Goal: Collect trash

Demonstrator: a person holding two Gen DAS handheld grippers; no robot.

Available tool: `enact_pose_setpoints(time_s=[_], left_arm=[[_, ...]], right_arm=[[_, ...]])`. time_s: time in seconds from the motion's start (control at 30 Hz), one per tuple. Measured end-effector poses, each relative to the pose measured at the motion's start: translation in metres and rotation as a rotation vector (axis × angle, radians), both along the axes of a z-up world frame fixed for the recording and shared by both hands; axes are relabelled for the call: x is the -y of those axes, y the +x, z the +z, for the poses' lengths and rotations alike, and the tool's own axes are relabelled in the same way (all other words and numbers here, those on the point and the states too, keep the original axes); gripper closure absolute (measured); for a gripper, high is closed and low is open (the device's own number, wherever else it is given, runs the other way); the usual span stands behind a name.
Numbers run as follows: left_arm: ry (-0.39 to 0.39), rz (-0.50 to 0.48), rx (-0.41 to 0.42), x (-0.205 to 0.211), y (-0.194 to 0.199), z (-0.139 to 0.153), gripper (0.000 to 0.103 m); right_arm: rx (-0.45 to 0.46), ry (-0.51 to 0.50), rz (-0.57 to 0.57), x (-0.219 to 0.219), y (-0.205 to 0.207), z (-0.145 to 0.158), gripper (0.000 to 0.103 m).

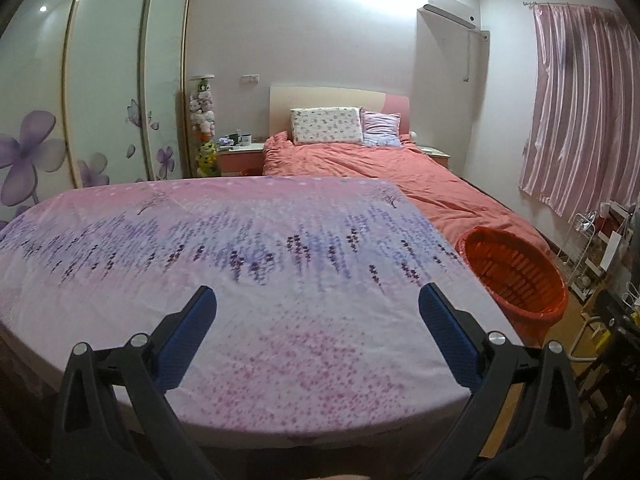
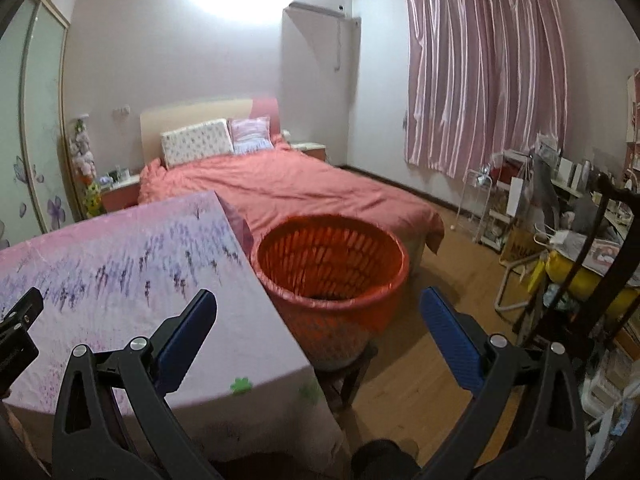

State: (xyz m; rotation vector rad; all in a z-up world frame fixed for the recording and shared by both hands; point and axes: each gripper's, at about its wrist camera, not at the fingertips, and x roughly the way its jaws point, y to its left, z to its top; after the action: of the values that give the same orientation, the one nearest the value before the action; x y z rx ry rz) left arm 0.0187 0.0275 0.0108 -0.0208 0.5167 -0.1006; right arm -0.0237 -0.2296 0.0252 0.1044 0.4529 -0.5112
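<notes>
A round orange mesh basket [image 2: 332, 264] lined with an orange bag stands on a dark stool beside the table's right edge; the left wrist view shows the basket [image 1: 516, 272] at the right. My left gripper [image 1: 318, 300] hangs open over the table's purple flowered cloth [image 1: 240, 248], nothing between its blue pads. My right gripper [image 2: 318, 304] is open too, straddling the table's corner and the basket's near rim, holding nothing. No loose trash shows on the cloth in either view. The basket's inside looks dark; I cannot tell what lies in it.
A bed with a salmon cover [image 2: 288, 188] and two pillows lies behind the table. Pink curtains [image 2: 484, 76] hang at the right. Cluttered racks and a desk [image 2: 560, 220] crowd the right side. A mirrored wardrobe [image 1: 100, 80] lines the left wall. Wooden floor [image 2: 432, 280] lies beyond the basket.
</notes>
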Motion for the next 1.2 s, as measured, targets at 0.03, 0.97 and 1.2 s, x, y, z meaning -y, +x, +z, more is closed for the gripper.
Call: enact_pose_setpoints(time_s=[0.03,0.97,1.2], left_arm=[[0.005,0.007,0.000,-0.001,-0.002,-0.001,0.004],[0.039,0.034,-0.036,0.009,-0.014,0.001,0.004],[0.042,0.035,-0.038,0.012,-0.017,0.004,0.004]], right_arm=[[-0.007,-0.006,-0.008,-0.003,-0.003,-0.001,0.002],[-0.089,0.037,-0.029,-0.021,-0.014,-0.007,0.002],[-0.091,0.062,-0.021,-0.019,-0.017,-0.005,0.002]])
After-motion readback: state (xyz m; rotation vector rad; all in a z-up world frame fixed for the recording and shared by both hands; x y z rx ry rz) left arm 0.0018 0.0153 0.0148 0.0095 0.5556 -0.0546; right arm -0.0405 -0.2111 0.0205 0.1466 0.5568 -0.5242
